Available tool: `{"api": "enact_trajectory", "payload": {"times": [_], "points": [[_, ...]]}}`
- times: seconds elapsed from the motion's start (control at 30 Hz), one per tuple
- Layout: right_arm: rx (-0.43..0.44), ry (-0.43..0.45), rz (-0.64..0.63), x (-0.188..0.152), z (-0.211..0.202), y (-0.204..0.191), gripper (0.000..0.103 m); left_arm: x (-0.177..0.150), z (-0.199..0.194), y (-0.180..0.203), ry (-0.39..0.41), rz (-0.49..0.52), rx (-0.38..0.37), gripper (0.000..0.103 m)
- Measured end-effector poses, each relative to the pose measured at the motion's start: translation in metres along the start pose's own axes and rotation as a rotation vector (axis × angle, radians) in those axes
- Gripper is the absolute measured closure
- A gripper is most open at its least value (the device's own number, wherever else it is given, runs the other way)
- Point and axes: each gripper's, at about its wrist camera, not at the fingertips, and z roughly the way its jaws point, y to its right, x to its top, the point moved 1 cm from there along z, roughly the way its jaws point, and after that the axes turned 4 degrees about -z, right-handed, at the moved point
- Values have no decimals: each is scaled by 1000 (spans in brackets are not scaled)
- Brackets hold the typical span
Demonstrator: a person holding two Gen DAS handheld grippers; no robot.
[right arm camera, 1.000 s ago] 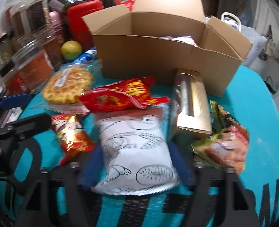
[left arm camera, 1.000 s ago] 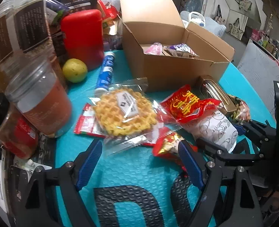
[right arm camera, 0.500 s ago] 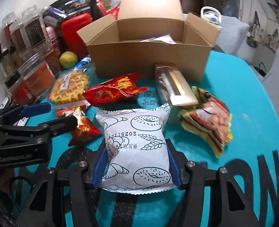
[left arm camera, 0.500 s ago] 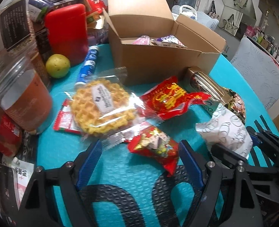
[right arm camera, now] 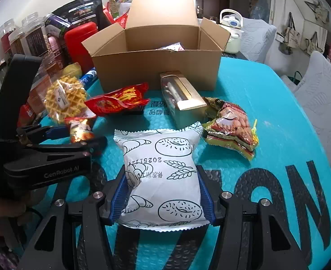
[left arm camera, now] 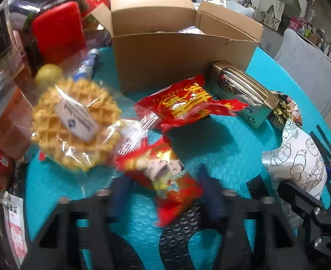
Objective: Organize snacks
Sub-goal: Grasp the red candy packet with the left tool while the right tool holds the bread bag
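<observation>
Right gripper point(right arm camera: 163, 199) jaws clamp the white bread packet point(right arm camera: 163, 175) above the desk point(right arm camera: 277, 121). Left gripper point(left arm camera: 165, 193) jaws straddle the small red packet point(left arm camera: 165, 180); grip uncertain. Clear the cardboard box point(right arm camera: 156, 67) rim before release.

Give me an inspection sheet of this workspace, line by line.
Surface: teal bubble mat with black lettering.
Job's things: open cardboard box; white bread packet; small red snack pack; waffle, red bag, gold box loose.
Clutter: jars, red canister.
Grippers: right gripper shut on packet; left gripper straddles the snack pack.
Cables: nothing seen.
Surroundings: kettle, chairs.
</observation>
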Motion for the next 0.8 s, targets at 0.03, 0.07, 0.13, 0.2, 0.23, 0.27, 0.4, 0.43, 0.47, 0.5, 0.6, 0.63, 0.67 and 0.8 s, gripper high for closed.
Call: {"api": "enact_trajectory", "payload": {"times": [0.03, 0.07, 0.13, 0.2, 0.23, 0.27, 0.4, 0.43, 0.47, 0.5, 0.6, 0.63, 0.67, 0.8], "points": [[0, 0, 2, -1, 0, 0, 47, 0, -1, 1, -2, 3, -21, 65], [4, -1, 7, -2, 0, 0, 47, 0, -2, 1, -6, 3, -39, 68], [11, 0, 16, -3, -1, 0, 47, -2, -4, 1, -11, 6, -58, 69], [10, 3, 21, -5, -4, 0, 47, -4, -9, 3, -6, 25, -61, 69], [9, 5, 22, -6, -6, -1, 47, -6, -11, 4, -3, 32, -61, 69], [9, 7, 23, -7, -7, -1, 47, -9, -14, 5, -1, 43, -64, 69], [16, 10, 21, -11, -13, -6, 47, -17, -24, 12, -7, 81, -84, 69], [19, 12, 18, -13, -15, -7, 47, -19, -27, 14, -9, 91, -90, 69], [21, 12, 17, -14, -16, -8, 47, -22, -30, 16, -12, 97, -93, 69], [22, 10, 16, -16, -17, -9, 47, -24, -33, 17, -14, 103, -98, 69], [22, -3, 14, -23, -21, -12, 47, -34, -40, 23, -30, 135, -118, 69], [24, -9, 14, -25, -21, -13, 47, -36, -40, 25, -36, 144, -122, 69], [26, -17, 14, -28, -22, -13, 47, -39, -41, 26, -43, 156, -126, 69], [22, -46, 16, -36, -19, -14, 47, -48, -37, 30, -73, 180, -133, 69]]}}
